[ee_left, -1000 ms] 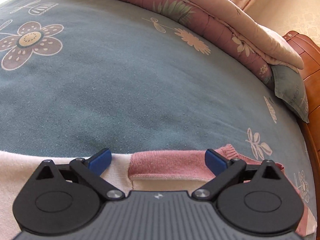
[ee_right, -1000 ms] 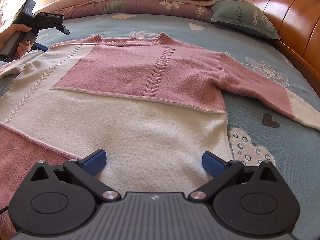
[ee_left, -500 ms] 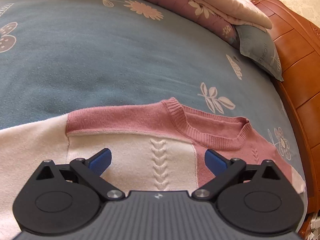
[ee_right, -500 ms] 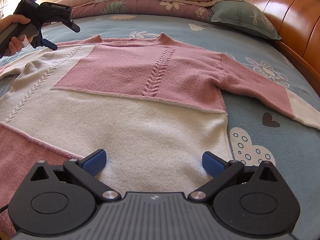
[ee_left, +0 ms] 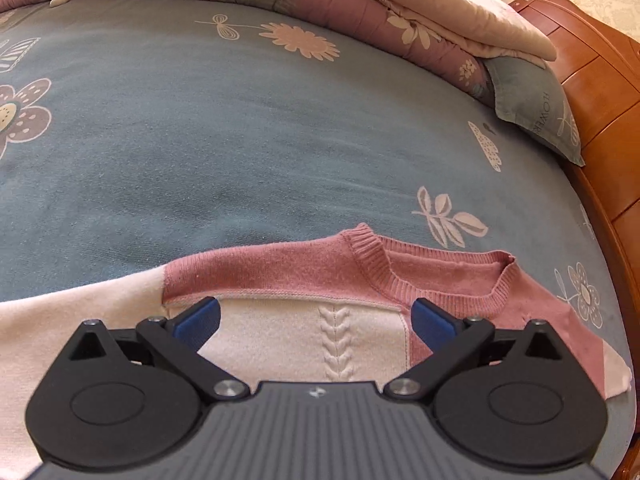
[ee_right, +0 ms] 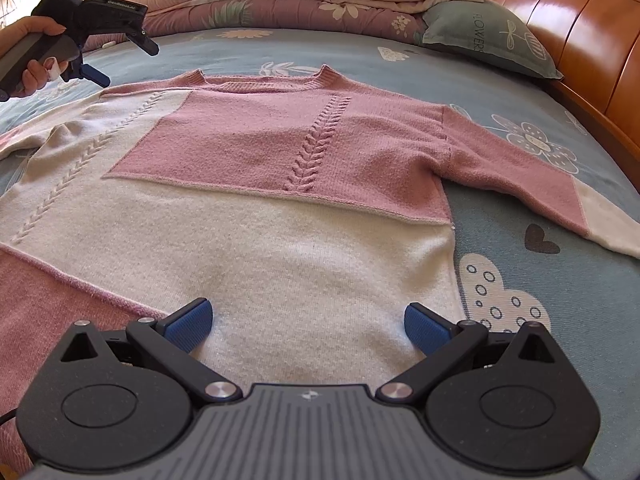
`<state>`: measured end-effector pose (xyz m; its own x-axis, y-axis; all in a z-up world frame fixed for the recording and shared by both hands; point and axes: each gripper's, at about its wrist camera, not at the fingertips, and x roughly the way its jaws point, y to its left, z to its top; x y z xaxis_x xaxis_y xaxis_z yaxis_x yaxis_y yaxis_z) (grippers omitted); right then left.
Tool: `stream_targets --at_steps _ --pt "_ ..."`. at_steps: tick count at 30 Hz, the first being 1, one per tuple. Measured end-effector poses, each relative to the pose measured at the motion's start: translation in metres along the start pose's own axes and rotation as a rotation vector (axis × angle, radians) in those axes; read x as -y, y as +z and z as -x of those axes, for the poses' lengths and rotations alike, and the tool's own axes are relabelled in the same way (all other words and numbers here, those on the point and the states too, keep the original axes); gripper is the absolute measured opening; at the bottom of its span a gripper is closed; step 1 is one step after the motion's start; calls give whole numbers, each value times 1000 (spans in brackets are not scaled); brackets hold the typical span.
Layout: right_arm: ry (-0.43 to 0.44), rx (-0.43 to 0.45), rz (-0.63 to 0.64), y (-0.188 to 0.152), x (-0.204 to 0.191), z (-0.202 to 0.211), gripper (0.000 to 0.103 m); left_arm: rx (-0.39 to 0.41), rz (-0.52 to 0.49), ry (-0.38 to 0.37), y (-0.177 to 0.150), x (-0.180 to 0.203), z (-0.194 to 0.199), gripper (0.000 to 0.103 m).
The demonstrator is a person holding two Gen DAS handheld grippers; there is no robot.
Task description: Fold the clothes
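A pink and cream cable-knit sweater (ee_right: pixel 280 168) lies spread flat, front up, on the blue flowered bed sheet (ee_right: pixel 540 300). Its right sleeve (ee_right: pixel 532 188) stretches out to the side. My right gripper (ee_right: pixel 307 326) is open just above the cream hem area, holding nothing. A hand holds my left gripper (ee_right: pixel 122 60) open in the air above the sweater's left shoulder. In the left wrist view that gripper (ee_left: pixel 316 320) hovers over the cream shoulder panel, with the ribbed pink collar (ee_left: pixel 444 272) just ahead to the right.
A folded floral quilt (ee_right: pixel 320 4) and a grey-green pillow (ee_right: pixel 480 36) lie at the head of the bed. A wooden headboard (ee_right: pixel 580 40) runs along the right. Bare sheet (ee_left: pixel 240 140) stretches beyond the collar.
The left gripper has lifted off the left shoulder and swung toward the collar, staying open. The right gripper and the sweater have not moved.
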<state>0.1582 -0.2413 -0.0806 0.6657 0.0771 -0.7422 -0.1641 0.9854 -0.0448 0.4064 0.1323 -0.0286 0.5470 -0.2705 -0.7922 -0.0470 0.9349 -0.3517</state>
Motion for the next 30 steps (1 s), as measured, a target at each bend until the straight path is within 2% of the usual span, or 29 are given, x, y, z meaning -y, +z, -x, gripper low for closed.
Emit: stream_targets --at_steps 8,10,13,19,20,22,24,25,29,30 --pt "-12 7 4 -1 -2 1 103 10 114 44 -51 -50 16 101" --pt "-11 8 4 -1 -2 1 103 17 115 35 -62 -56 22 101" --pt "-12 9 4 -2 -2 1 103 17 113 37 -61 -50 35 101" --pt "-11 9 3 -2 -2 1 103 -21 68 -165 -64 -6 38 101" --pt "-11 9 3 -2 -3 1 103 -39 59 -177 -67 -1 34 101" --pt "-11 8 5 -2 -2 2 103 -71 45 -158 -76 6 24 101" --pt "-13 6 10 -1 -3 2 103 -63 20 -64 -86 3 16 100" --pt "-14 7 14 -2 -3 2 103 -56 3 -46 -90 0 13 99" --pt "-14 12 22 -2 -3 3 103 -34 -33 -24 -97 16 25 99" --pt "-12 12 20 -2 -3 2 103 -30 -48 -40 -98 22 30 99"
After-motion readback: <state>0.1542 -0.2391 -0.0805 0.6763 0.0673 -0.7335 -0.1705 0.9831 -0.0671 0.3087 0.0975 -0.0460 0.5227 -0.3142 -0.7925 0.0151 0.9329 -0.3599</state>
